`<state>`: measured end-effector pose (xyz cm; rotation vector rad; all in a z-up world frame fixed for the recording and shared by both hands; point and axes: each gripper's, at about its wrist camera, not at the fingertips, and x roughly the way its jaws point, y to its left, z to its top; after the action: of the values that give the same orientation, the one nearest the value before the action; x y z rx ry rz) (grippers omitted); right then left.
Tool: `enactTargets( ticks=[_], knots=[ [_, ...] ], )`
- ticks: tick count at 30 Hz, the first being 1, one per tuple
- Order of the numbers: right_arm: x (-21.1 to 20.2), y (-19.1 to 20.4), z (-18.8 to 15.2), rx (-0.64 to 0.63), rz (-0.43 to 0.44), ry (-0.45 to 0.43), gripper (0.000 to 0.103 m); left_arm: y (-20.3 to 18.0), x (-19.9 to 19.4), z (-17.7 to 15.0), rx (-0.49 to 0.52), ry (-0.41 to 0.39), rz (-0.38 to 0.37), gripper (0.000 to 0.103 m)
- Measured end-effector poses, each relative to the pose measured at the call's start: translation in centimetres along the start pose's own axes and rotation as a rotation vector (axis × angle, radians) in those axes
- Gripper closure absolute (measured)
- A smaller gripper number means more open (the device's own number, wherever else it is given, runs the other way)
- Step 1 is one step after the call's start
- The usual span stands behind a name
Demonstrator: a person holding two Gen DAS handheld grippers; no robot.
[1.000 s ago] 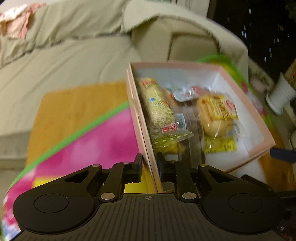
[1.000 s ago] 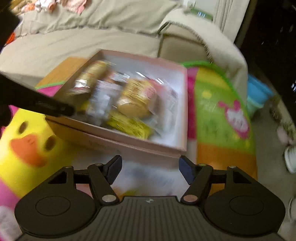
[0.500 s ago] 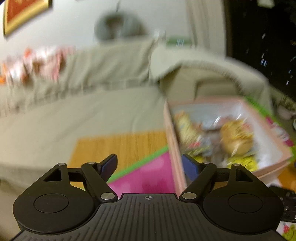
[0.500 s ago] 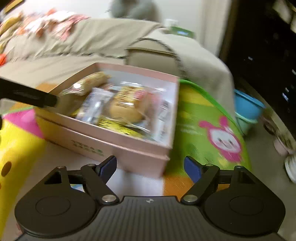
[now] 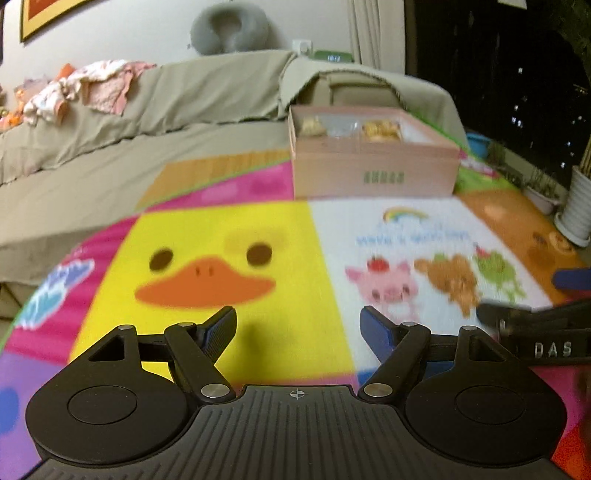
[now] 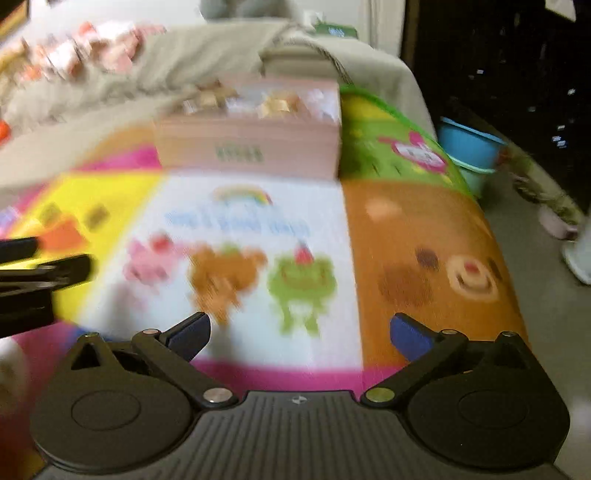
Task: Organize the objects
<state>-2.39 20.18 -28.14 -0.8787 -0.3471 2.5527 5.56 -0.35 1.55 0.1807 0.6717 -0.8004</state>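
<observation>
A pink cardboard box [image 5: 373, 170] holding several wrapped snacks [image 5: 380, 130] stands at the far side of a colourful cartoon play mat [image 5: 229, 236]. It also shows, blurred, in the right wrist view [image 6: 247, 147]. My left gripper [image 5: 298, 324] is open and empty, well back from the box, low over the yellow duck panel. My right gripper [image 6: 300, 332] is open and empty over the white animal panel. The right gripper's side shows at the right edge of the left wrist view [image 5: 535, 328].
A beige-covered sofa [image 5: 110, 147] with clothes [image 5: 85, 88] on it runs behind the mat. A blue basin [image 6: 469, 147] and a white plant pot [image 5: 576, 206] stand on the floor to the right. A grey neck pillow [image 5: 232, 29] sits on the sofa back.
My left gripper let go of the box wall and opened. Both grippers pulled back from the box, which now sits farther away.
</observation>
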Motion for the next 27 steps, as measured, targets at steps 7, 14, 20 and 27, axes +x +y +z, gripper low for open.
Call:
enactTargets(
  ticks=[7, 14, 20, 27],
  knots=[
    [-0.1, 0.6, -1.0, 0.016, -0.032, -0.112, 0.000, -0.9, 0.6, -1.1, -0.010, -0.047, 0.016, 0.020],
    [1.1, -0.4, -0.2, 0.040, 0.058, -0.113, 0.000, -0.7, 0.7, -0.9, -0.026, -0.042, 0.014, 0.016],
    [1.0, -0.6, -0.3, 0.059, 0.073, -0.112, 0.000, -0.7, 1.2, -0.7, -0.049, -0.039, 0.027, 0.012],
    [1.1, -0.2, -0.3, 0.057, 0.065, -0.106, 0.000, -0.7, 1.4, -0.6, -0.059, -0.039, 0.024, 0.011]
  ],
)
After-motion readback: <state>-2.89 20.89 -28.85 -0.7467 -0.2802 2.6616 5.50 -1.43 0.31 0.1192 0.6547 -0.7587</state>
